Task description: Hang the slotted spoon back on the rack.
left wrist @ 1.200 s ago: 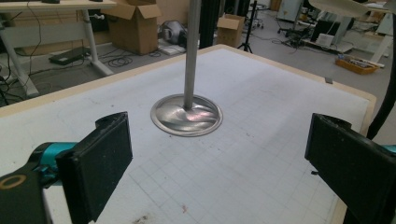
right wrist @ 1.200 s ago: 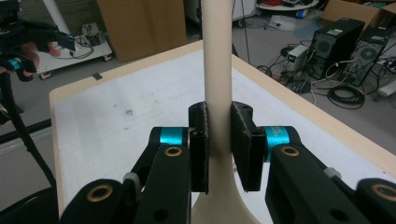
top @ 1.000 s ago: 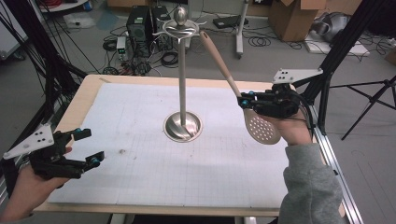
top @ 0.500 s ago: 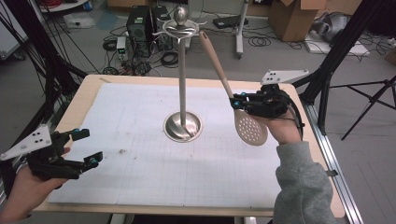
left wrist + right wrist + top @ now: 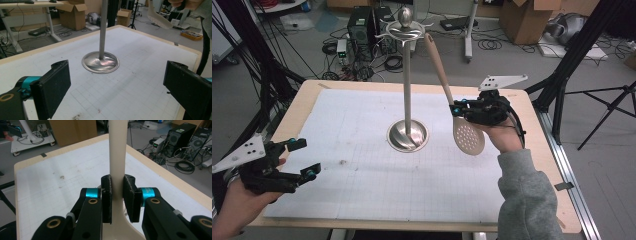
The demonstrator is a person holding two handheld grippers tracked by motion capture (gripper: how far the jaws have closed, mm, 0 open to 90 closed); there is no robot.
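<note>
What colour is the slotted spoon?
Cream slotted spoon, clearest in the high view.

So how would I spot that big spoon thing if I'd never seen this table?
Find the tall metal stand at the middle of the white table. Just right of it, the right gripper holds a cream slotted spoon in the air by its handle. Its round head, full of small holes, points down, its long handle up toward the stand's top.

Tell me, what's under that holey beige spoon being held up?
Under the slotted spoon, held in the air by the right gripper, lies only the white gridded mat. The patch right beneath its head is covered in the high view.
</note>
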